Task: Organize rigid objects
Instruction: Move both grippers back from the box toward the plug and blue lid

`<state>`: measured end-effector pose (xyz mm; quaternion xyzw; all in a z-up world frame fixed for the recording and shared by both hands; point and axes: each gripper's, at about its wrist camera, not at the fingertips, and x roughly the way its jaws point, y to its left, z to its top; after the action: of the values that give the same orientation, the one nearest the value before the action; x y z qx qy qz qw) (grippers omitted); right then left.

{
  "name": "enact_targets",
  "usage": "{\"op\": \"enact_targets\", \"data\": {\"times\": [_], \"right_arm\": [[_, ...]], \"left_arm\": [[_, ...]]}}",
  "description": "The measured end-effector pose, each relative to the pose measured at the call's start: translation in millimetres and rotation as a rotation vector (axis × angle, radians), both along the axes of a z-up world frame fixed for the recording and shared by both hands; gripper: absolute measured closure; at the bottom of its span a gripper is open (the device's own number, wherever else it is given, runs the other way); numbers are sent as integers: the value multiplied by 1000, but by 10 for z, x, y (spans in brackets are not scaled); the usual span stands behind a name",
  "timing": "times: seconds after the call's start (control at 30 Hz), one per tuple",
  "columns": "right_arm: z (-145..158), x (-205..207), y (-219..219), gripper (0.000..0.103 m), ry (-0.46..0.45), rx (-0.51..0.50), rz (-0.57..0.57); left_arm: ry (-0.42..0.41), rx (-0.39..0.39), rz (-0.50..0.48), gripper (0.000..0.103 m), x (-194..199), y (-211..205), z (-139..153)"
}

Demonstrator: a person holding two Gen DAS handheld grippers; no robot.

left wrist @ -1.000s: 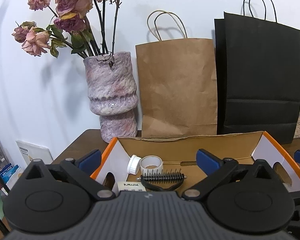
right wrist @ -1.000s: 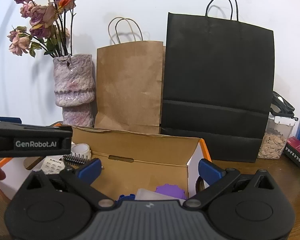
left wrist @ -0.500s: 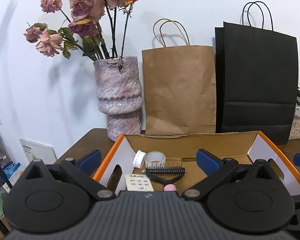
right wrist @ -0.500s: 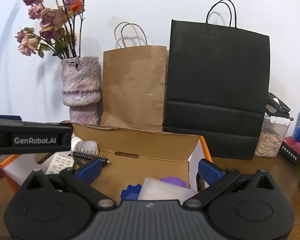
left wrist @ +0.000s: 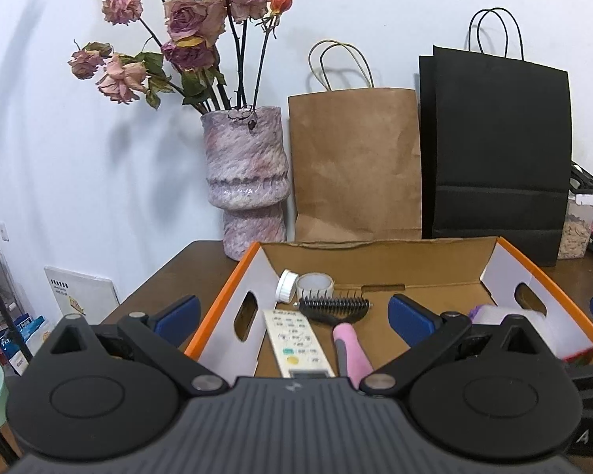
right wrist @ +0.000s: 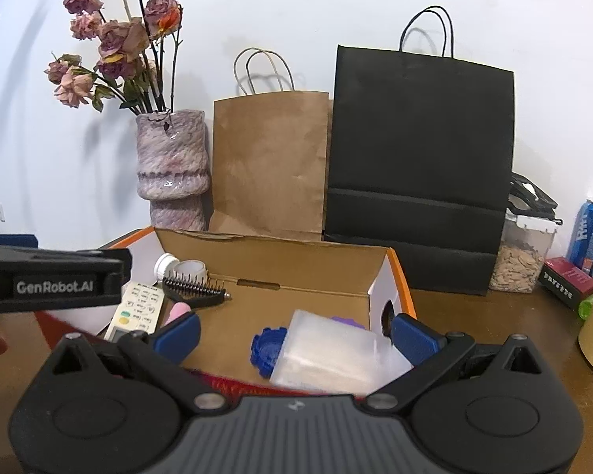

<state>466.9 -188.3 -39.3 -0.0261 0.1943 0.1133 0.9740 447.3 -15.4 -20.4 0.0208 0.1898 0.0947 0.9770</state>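
An orange-edged cardboard box (left wrist: pixel 233 272) sits on the brown table. It holds a white remote (left wrist: pixel 296 341), a black comb brush with a pink handle (left wrist: pixel 334 306), a tape roll (left wrist: pixel 315 282) and a white cap (left wrist: pixel 286 284). My left gripper (left wrist: pixel 294 314) is open and empty, above the box's left half. In the right wrist view the box (right wrist: pixel 401 276) also holds a clear plastic container (right wrist: pixel 332 349) and a blue lid (right wrist: pixel 267 349). My right gripper (right wrist: pixel 294 333) is open and empty, above that container.
A vase of dried roses (left wrist: pixel 245 185), a brown paper bag (left wrist: pixel 355 166) and a black paper bag (left wrist: pixel 498 150) stand behind the box. A jar (right wrist: pixel 522 252), a can (right wrist: pixel 587 233) and a dark red box (right wrist: pixel 569 282) stand at the right.
Both grippers have risen and drawn back from the box, so more of its contents show. Both stay open and empty.
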Motion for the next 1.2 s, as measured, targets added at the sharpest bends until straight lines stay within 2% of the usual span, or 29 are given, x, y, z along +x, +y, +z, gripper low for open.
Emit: {"op": "enact_targets", "data": {"times": [0.6, 1.2], "right_arm": [[-71, -597, -120, 0, 26, 9, -16], [-185, -1040, -69, 0, 56, -8, -23]], "left_arm": [[56, 4, 2, 0, -614, 157, -131], [112, 19, -12, 0, -1042, 281, -272]]}}
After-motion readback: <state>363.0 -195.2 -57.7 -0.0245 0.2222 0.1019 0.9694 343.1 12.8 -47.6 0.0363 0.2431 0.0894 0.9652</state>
